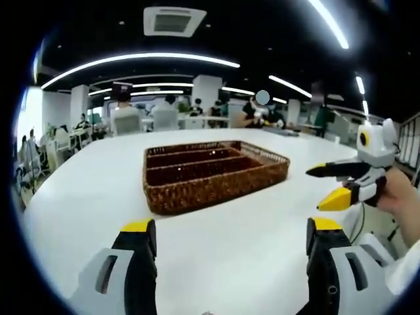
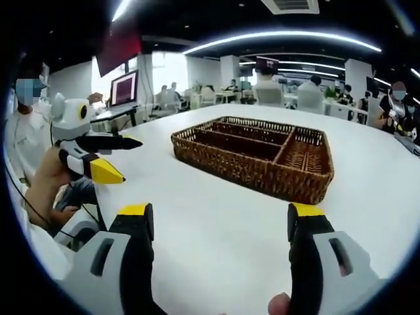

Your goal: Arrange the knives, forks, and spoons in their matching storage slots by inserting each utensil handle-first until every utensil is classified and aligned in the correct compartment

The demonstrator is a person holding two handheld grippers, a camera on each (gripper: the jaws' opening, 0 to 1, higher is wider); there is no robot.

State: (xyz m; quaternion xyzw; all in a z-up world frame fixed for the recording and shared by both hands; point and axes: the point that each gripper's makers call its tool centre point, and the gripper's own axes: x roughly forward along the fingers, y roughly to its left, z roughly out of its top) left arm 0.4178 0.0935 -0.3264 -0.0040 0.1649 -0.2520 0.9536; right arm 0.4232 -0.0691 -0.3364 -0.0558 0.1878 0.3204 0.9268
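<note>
Woven brown wicker tray (image 1: 216, 176) sits on white bench (image 1: 98, 197); both grippers' jaws spread, holding nothing; a careless reach could shove it.

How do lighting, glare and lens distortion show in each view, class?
Left gripper view: ceiling strip lights bow into arcs, and the white table looks evenly bright. Right gripper view: the wicker tray stays sharp, while the table edge curves and the window glares.

A broad white table (image 1: 216, 243) carries the scene, its smooth top bare near us. Toward the far side a brown wicker tray (image 1: 213, 172) sits flat on it, split by woven dividers into long slots and one short cross compartment.
</note>
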